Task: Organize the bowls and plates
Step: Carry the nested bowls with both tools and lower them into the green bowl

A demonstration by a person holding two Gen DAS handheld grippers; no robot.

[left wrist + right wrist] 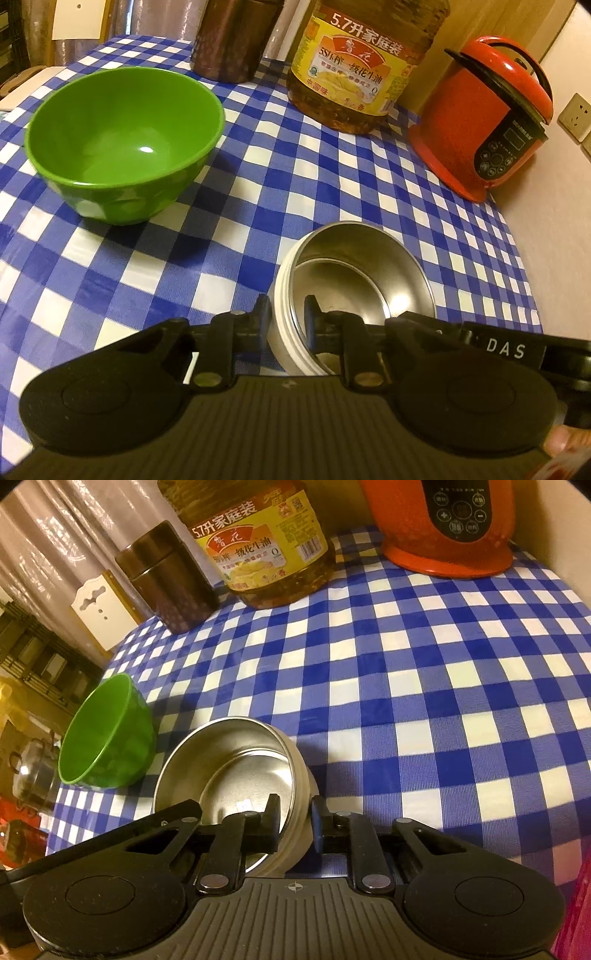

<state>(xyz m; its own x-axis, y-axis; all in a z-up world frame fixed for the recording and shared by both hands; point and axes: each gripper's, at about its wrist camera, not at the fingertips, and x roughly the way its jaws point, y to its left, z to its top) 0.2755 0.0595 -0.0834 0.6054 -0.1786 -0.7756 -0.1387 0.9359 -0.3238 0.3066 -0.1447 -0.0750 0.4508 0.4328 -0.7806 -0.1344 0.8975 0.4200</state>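
A steel bowl with a white outer wall (354, 273) is held above the blue checked tablecloth (258, 184). My left gripper (288, 314) is shut on its near rim, one finger outside, one inside. My right gripper (295, 812) is shut on the opposite rim of the same bowl (236, 753). An empty green bowl (122, 144) stands on the cloth to the far left of the steel bowl; in the right wrist view the green bowl (107, 734) is at the table's left edge.
A large oil bottle (354, 66), a dark brown canister (229, 40) and a red rice cooker (484, 114) stand along the back of the table. A wall (554, 229) with sockets borders the right side. A glass-lidded pot (33, 771) sits beyond the left edge.
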